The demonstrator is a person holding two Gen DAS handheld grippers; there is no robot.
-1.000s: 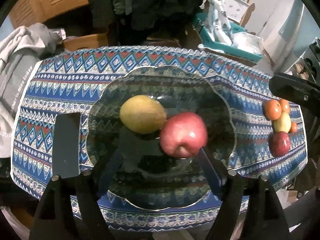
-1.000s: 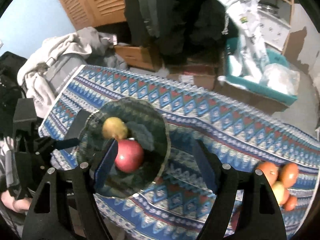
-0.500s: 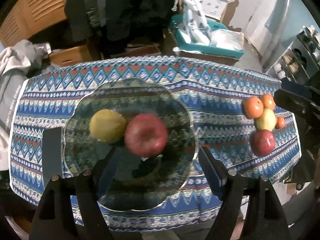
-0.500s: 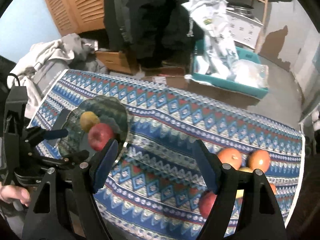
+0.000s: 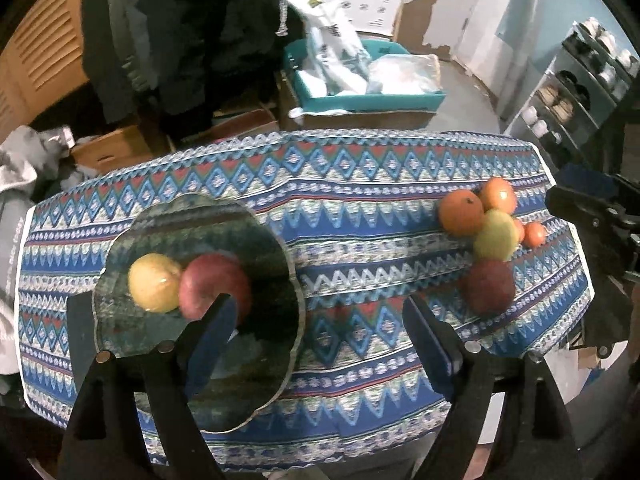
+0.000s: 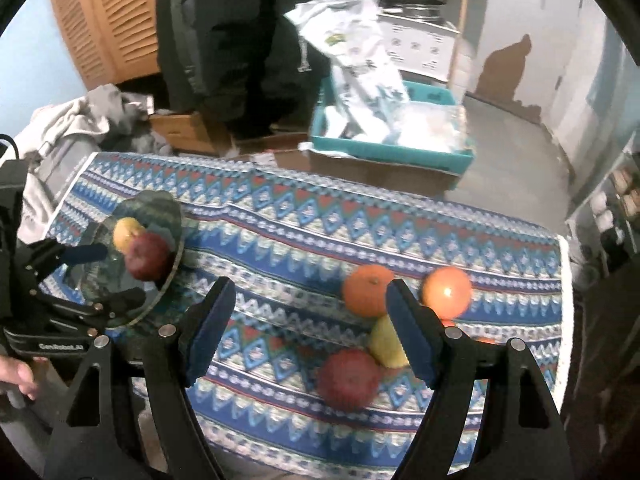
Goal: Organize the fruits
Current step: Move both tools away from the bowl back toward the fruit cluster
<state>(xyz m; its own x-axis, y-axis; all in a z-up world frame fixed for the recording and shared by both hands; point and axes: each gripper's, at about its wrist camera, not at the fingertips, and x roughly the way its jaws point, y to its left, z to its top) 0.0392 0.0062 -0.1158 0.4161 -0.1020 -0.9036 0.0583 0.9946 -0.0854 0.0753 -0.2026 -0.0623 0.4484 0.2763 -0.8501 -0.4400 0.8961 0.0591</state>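
A scalloped glass plate [image 5: 280, 264] sits on the patterned tablecloth [image 5: 360, 216], holding 1 yellow apple [image 5: 154, 282] touching 1 red apple [image 5: 214, 290]. Well right of the plate lies a cluster: 2 oranges [image 6: 368, 290], a yellow-green apple [image 5: 496, 235] and a dark red apple [image 6: 348, 380]. The left gripper [image 5: 316, 344] hovers at the plate's right edge, jaws wide, empty. The right gripper [image 6: 308, 332] hangs above the cluster, spread wide, empty.
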